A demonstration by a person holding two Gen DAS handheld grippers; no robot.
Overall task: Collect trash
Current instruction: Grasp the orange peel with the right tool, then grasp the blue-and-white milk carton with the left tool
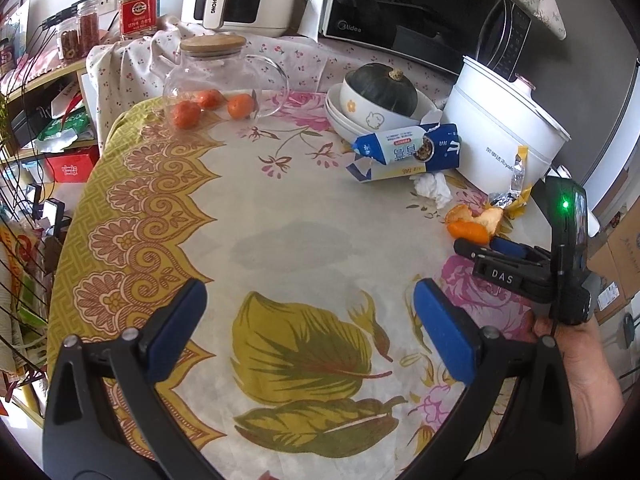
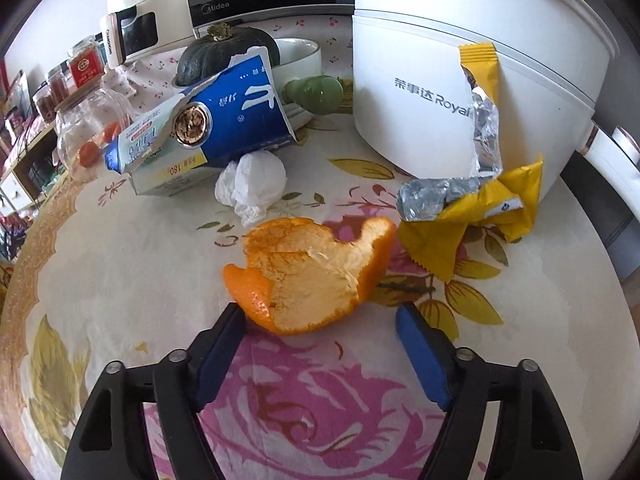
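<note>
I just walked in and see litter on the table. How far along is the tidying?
Nothing looks collected yet. The right gripper is open around the near edge of the orange peel, not gripping it. The left gripper is open over bare tablecloth. Left to do: the crumpled tissue, torn blue carton and yellow foil wrapper.

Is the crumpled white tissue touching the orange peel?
Apart. In the right wrist view a strip of bare tablecloth shows between the tissue and the orange peel.
</note>
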